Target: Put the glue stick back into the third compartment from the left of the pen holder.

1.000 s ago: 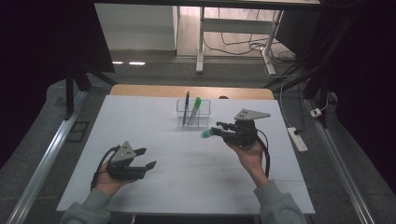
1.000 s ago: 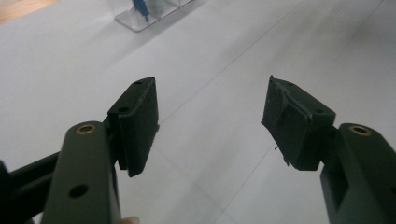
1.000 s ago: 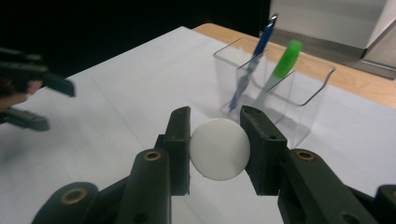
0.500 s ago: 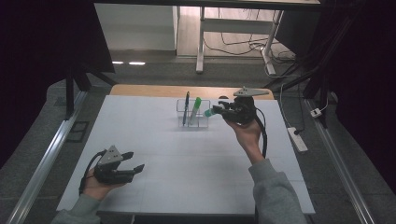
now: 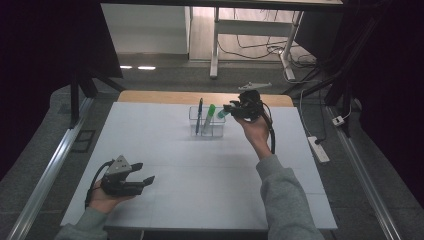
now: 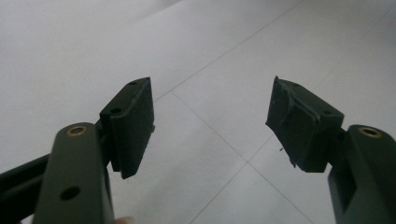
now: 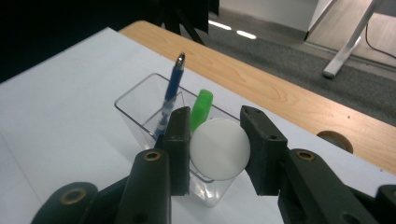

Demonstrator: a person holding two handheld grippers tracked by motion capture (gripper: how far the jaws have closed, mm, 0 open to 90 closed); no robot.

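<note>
A clear pen holder [image 5: 216, 131] stands at the back middle of the white table, with a blue pen [image 5: 199, 114] and a green marker [image 5: 211, 112] upright in it. My right gripper [image 5: 231, 108] hovers just right of the holder, shut on a marker whose teal tip [image 5: 222, 114] points at the holder. In the right gripper view, that marker's round white end [image 7: 219, 149] sits between the jaws of the right gripper [image 7: 217, 144], above the holder [image 7: 135, 100]. My left gripper [image 5: 143, 173] rests near the front left; its jaws have just been opening, and the left gripper [image 6: 212, 126] has nothing between them.
The white table sheet [image 5: 200, 170] has faint grid lines. A wooden strip [image 5: 160, 96] runs along the far edge. A power strip [image 5: 318, 148] lies on the floor at the right, and desk legs and cables stand beyond the table.
My right gripper carried the marker away from the person and up to the holder. The left hand drew back toward the front left corner.
</note>
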